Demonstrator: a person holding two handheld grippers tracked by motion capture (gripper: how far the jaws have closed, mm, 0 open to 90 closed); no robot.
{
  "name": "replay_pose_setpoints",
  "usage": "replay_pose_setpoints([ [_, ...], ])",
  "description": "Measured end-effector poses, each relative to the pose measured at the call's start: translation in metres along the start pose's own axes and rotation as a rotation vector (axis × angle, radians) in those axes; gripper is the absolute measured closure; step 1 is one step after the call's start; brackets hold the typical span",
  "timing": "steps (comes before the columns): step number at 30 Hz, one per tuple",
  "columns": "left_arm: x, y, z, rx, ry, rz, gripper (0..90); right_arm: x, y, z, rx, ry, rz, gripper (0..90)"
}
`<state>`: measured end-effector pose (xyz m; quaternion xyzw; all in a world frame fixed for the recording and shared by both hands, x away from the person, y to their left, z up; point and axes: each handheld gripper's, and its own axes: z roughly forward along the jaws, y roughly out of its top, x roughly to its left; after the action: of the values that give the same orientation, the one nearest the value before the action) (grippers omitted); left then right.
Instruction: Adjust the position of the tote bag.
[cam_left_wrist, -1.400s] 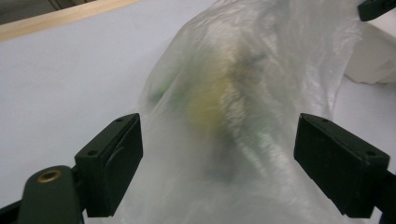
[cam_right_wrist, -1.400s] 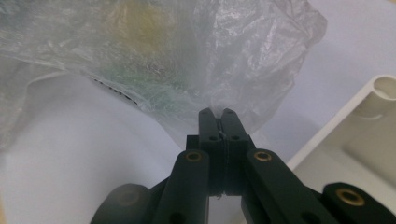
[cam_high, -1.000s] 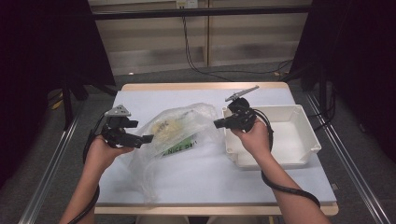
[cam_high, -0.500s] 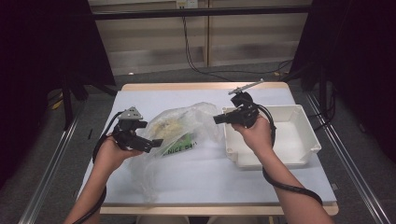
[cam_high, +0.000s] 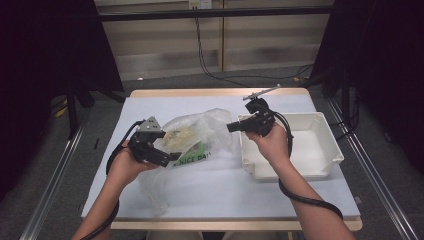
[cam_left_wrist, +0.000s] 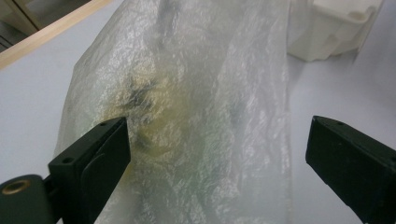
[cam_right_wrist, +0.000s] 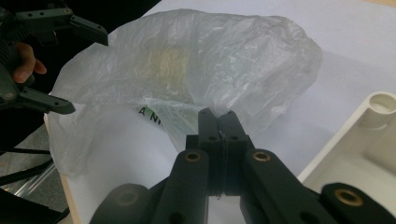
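- The plastic bag (cam_high: 195, 145) is thin, clear and heavily crinkled; it lies on the pale blue table (cam_high: 165, 105), puffed up at its far end and flat toward the near edge.
- Through the film shows a yellowish packet (cam_high: 181, 136) with a green label and dark lettering at its near side; in the left gripper view (cam_left_wrist: 187, 107) the contents read as a blurred yellow and dark smudge.
- The bag's long axis runs from about 1 o'clock, near the white tray (cam_high: 327, 145), to about 7 o'clock, where its loose flat end lies toward the table's near edge.
- The bag sits at the table's middle, the tray just at its 3 o'clock side.
- The left gripper (cam_high: 167, 156) is at the bag's 9 o'clock side, jaws spread wide, with the film bulging between them; whether the pads touch it I cannot tell.
- The right gripper (cam_right_wrist: 218, 126) is at the bag's 3 o'clock edge, jaws pressed together; whether film is pinched between them I cannot tell.
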<state>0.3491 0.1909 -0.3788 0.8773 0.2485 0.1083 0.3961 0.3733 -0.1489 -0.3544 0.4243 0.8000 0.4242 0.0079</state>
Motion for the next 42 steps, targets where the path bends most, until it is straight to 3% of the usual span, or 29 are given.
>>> replay_pose_setpoints([
  [3, 0.001, 0.001, -0.001, 0.029, 0.025, 0.042, 14.7, 0.000, 0.000, -0.001, -0.005, 0.002, 0.004, 90.0],
  [4, -0.001, 0.000, 0.000, 0.003, 0.034, 0.016, 18.7, 0.000, 0.000, -0.002, -0.006, 0.002, 0.003, 90.0],
  [5, 0.002, 0.002, -0.004, 0.031, 0.034, 0.052, 25.8, 0.000, 0.000, -0.002, -0.005, 0.001, 0.004, 90.0],
  [7, 0.000, 0.002, -0.004, -0.021, 0.029, 0.017, 33.1, 0.000, -0.001, -0.001, -0.002, 0.001, 0.000, 90.0],
  [9, 0.002, 0.004, -0.007, -0.003, 0.024, 0.038, 37.8, 0.000, -0.001, 0.000, -0.002, 0.000, -0.001, 90.0],
  [10, 0.004, 0.004, -0.009, -0.018, 0.031, 0.016, 50.2, 0.000, -0.002, 0.001, -0.002, -0.003, -0.007, 90.0],
  [12, 0.007, 0.005, -0.009, -0.022, 0.002, -0.024, 59.6, 0.000, -0.004, 0.002, -0.005, -0.005, -0.015, 89.8],
  [13, 0.008, 0.005, -0.009, -0.022, 0.020, -0.030, 61.6, 0.000, -0.004, 0.003, -0.008, -0.008, -0.016, 89.7],
  [14, 0.009, 0.006, -0.009, -0.001, 0.007, -0.036, 66.4, 0.000, -0.005, 0.003, -0.005, -0.010, -0.022, 89.6],
  [15, 0.010, 0.006, -0.009, -0.002, -0.004, -0.042, 75.4, 0.000, -0.006, 0.004, -0.004, -0.016, -0.030, 88.7],
  [17, 0.011, 0.007, -0.008, 0.007, 0.001, -0.058, 75.9, 0.000, -0.007, 0.004, -0.007, -0.019, -0.032, 87.9],
  [18, 0.013, 0.008, -0.007, 0.014, -0.009, -0.060, 85.3, 0.000, -0.009, 0.004, -0.010, -0.028, -0.037, 83.0],
  [21, 0.016, 0.010, -0.005, 0.024, -0.024, -0.088, 89.1, 0.001, -0.013, 0.004, -0.013, -0.042, -0.052, 79.0],
  [27, 0.019, 0.017, -0.007, 0.020, -0.019, -0.105, 90.0, 0.006, -0.020, 0.001, -0.042, -0.086, -0.102, 56.4],
  [34, 0.021, 0.024, -0.005, 0.039, -0.036, -0.116, 90.0, 0.021, -0.028, -0.006, -0.065, -0.106, -0.195, 47.8],
  [42, 0.025, 0.029, -0.006, 0.046, -0.032, -0.129, 90.0, 0.035, -0.032, -0.007, -0.074, -0.073, -0.241, 43.8],
])
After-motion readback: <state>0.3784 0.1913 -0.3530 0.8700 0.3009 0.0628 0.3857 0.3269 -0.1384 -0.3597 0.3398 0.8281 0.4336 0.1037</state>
